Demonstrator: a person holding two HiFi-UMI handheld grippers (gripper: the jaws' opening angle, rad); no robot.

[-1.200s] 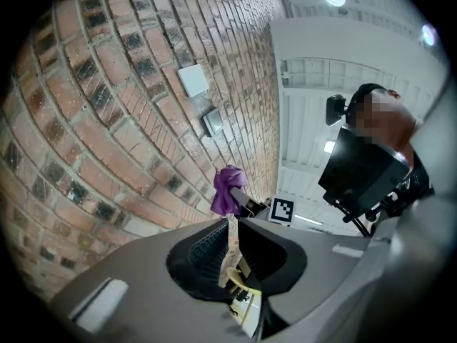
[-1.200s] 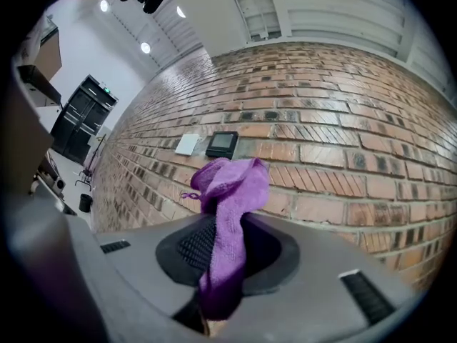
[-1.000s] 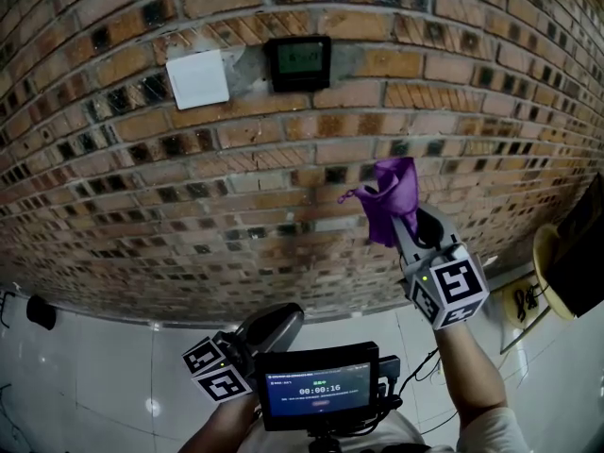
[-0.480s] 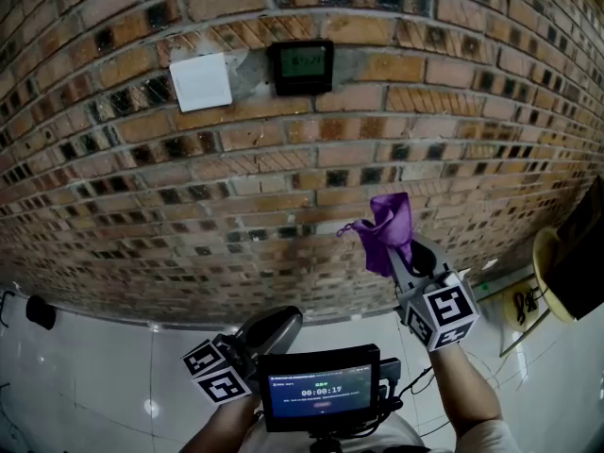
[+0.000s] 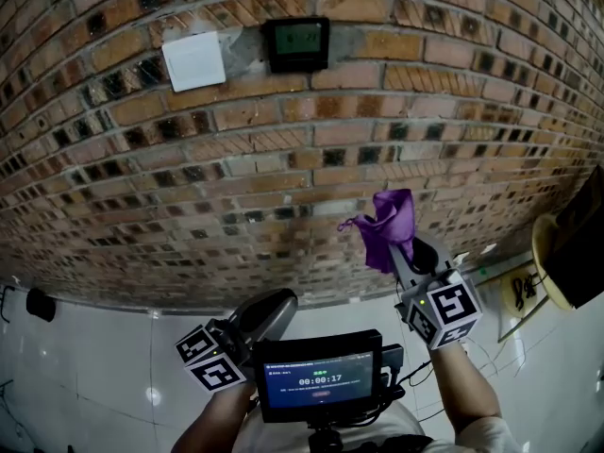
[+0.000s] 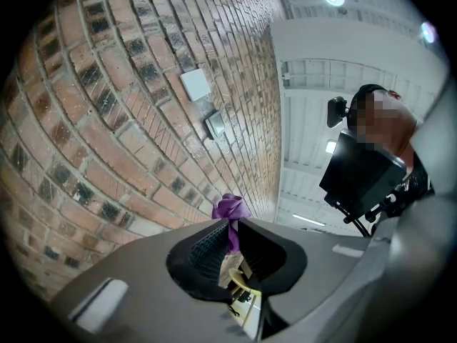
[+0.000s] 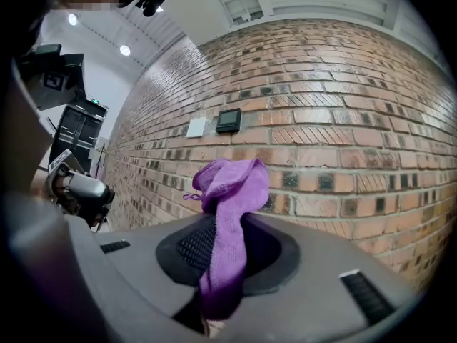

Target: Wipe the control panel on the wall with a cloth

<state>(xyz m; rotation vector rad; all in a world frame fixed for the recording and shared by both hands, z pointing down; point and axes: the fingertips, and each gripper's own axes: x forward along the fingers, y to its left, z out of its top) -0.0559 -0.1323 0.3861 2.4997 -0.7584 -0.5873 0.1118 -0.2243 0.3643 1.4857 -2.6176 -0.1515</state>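
My right gripper (image 5: pixel 406 251), right of centre in the head view, is clenched on the purple cloth (image 5: pixel 390 223), whose bunched top stands above the jaws in front of the brick wall (image 5: pixel 142 177). The control panel (image 5: pixel 296 44) sits at top centre beside a white plate (image 5: pixel 194 60), well apart from the cloth. My left gripper (image 5: pixel 271 310), at bottom centre-left, has its jaws slightly parted and holds nothing.
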